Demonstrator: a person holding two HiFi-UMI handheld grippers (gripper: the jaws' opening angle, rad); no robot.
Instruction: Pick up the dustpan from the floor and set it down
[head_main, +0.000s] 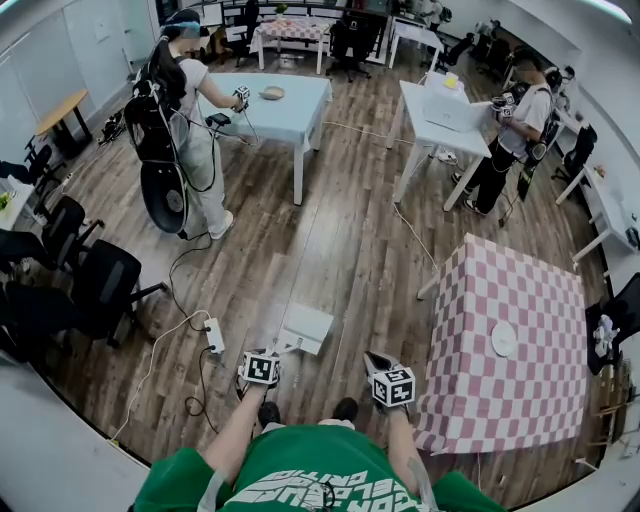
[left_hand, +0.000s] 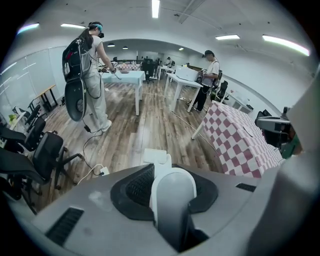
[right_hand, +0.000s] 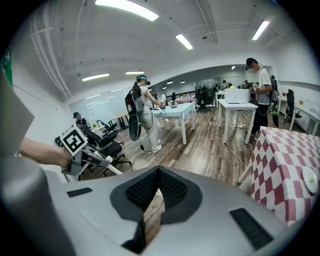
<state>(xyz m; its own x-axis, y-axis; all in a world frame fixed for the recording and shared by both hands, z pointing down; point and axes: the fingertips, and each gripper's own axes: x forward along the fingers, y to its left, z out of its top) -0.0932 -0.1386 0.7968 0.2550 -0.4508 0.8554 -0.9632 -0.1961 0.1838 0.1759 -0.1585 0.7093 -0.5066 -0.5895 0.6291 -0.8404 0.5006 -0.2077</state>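
The white dustpan (head_main: 305, 328) is low over the wood floor just ahead of my feet; whether it touches the floor I cannot tell. Its long white handle (left_hand: 172, 200) runs back between the jaws of my left gripper (left_hand: 167, 172), which is shut on it, and the pan (left_hand: 155, 156) shows beyond the tips. In the head view, my left gripper (head_main: 278, 352) is at the handle's near end. My right gripper (head_main: 376, 360) hovers to the right of the pan, apart from it. Its jaws (right_hand: 159, 172) meet at the tips with nothing between them.
A table with a pink checked cloth (head_main: 530, 400) and a white plate (head_main: 504, 340) stands close on the right. A power strip (head_main: 214, 335) with cables lies left of the dustpan. Black office chairs (head_main: 100, 285) crowd the left. Two people (head_main: 190, 120) (head_main: 515, 125) work at far tables.
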